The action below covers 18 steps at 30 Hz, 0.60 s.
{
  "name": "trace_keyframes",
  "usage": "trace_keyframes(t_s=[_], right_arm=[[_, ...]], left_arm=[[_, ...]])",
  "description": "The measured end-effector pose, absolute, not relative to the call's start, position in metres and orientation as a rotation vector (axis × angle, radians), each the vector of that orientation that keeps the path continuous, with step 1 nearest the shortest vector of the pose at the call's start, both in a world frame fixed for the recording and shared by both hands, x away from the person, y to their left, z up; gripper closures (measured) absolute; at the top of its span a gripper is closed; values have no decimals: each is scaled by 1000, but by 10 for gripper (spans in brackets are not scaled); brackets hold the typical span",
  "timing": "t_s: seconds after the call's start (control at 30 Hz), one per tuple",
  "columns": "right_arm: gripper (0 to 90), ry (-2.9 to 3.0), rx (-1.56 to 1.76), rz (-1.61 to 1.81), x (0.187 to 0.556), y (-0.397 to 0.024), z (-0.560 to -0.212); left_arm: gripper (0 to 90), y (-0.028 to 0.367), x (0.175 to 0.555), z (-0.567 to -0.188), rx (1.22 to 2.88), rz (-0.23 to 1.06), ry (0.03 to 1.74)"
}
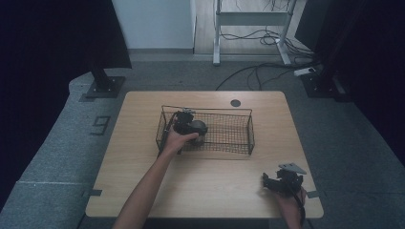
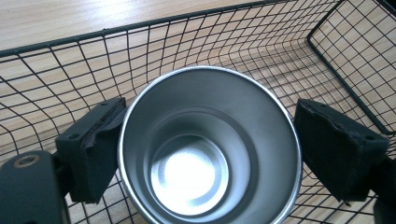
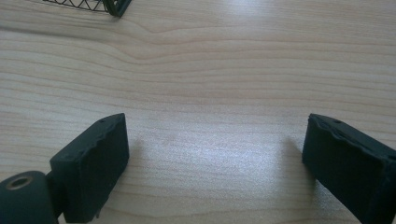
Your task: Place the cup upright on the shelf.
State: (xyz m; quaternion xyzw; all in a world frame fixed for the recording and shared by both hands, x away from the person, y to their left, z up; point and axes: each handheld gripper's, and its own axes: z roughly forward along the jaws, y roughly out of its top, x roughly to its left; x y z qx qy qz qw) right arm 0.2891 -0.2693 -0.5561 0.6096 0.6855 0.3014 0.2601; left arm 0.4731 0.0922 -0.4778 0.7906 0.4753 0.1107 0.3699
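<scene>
A shiny steel cup [image 2: 210, 158] stands upright inside a black wire basket [image 2: 140, 25] on the wooden table [image 1: 205, 181]. My left gripper [image 2: 210, 126] reaches down into the basket's left half [image 1: 239, 110], one black pad on each side of the cup [image 1: 198, 128]. The left pad sits right against the cup's wall and the right pad stands just off it, so the jaws look open. My right gripper [image 1: 267, 180] rests near the table's front right corner. Its jaws [image 3: 215, 135] are wide open over bare wood with nothing between them.
A round dark grommet [image 1: 235, 102] sits at the table's back edge, behind the basket. The basket's near corner [image 3: 114, 7] lies ahead of the right gripper. On the floor beyond are two black stand bases [image 1: 104, 87], a white desk frame [image 1: 253, 19] and loose cables.
</scene>
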Motion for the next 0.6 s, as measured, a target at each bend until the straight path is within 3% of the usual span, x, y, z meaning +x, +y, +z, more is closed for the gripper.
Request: trace_keyframes(t_s=[0.17,0.6], right_arm=[[71,1857,1651,816,289,-269,-556],[72,1856,1651,816,289,-269,-556]], left_arm=[[117,96,463,-467,2017,375,1165],[108,124,419,-445,1940,379,1045]])
